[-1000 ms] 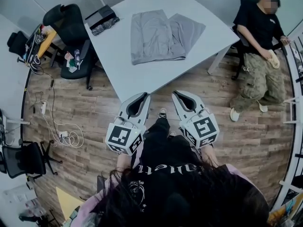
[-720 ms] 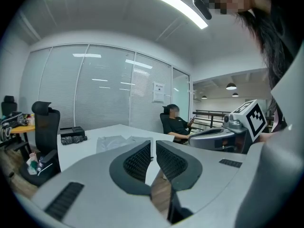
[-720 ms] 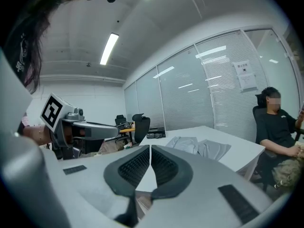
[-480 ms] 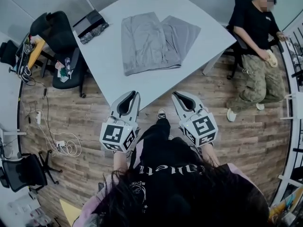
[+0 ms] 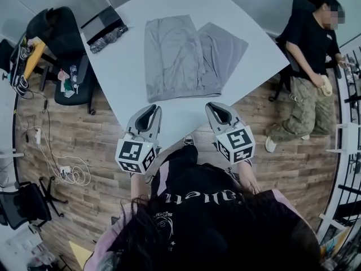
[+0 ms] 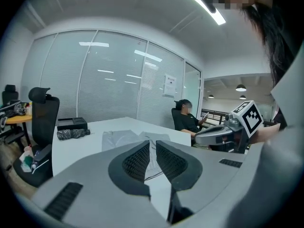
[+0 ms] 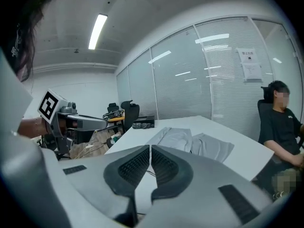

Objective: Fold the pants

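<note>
Grey pants (image 5: 189, 58) lie flat and spread out on the white table (image 5: 124, 78), waistband towards me. My left gripper (image 5: 151, 109) hovers over the table's near edge, short of the pants, jaws shut and empty. My right gripper (image 5: 213, 106) sits beside it at the same edge, also shut with nothing held. In the left gripper view the pants (image 6: 126, 137) show beyond the closed left gripper (image 6: 152, 148), and the right gripper (image 6: 223, 133) is off to the side. The right gripper view has the pants (image 7: 190, 139) ahead of the closed right gripper (image 7: 150, 151).
A black box with a folded umbrella (image 5: 104, 27) rests on the table's far left corner. A black office chair (image 5: 62, 44) stands left of the table. A seated person (image 5: 316, 44) is at the right. Cables (image 5: 67, 174) lie on the wooden floor.
Both grippers have moved forward from over the floor to the table's near edge, closer to the pants. Their jaws stay shut.
</note>
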`<state>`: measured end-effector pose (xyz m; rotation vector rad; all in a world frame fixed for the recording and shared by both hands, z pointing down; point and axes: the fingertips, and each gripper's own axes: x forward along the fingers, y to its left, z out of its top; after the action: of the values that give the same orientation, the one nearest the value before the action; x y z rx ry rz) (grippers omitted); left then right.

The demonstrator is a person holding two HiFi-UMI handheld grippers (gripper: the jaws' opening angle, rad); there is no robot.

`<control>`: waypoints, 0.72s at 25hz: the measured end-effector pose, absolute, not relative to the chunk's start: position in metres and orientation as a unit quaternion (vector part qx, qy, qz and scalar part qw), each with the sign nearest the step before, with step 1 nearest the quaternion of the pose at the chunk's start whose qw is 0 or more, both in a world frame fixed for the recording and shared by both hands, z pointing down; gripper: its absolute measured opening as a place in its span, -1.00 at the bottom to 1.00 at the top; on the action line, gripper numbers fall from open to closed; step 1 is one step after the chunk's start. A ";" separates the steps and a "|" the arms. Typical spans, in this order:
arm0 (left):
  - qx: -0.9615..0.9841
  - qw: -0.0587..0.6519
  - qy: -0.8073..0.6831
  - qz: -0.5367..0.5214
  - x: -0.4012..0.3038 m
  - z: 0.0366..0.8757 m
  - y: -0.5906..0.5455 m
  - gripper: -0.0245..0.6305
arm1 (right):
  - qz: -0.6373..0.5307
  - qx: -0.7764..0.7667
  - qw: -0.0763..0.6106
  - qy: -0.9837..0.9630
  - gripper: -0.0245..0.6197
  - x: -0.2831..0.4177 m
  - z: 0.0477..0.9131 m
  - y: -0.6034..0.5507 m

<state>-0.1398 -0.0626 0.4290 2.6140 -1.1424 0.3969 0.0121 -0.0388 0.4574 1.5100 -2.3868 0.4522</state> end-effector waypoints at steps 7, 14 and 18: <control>0.889 0.150 -0.387 0.195 -0.153 0.474 -0.105 -0.79 | 0.190 0.535 0.169 -0.806 -0.84 0.030 0.496 -0.078; 0.878 0.205 -0.387 0.192 -0.165 0.509 -0.132 -0.78 | 0.222 0.542 0.208 -0.784 -0.84 0.048 0.537 -0.097; 0.866 0.235 -0.384 0.217 -0.174 0.542 -0.143 -0.66 | 0.237 0.539 0.232 -0.775 -0.83 0.058 0.564 -0.102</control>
<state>-0.1736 -0.1427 0.5420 2.3778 -1.0527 0.5946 0.0580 -0.1017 0.5642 1.4816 -2.1293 0.6501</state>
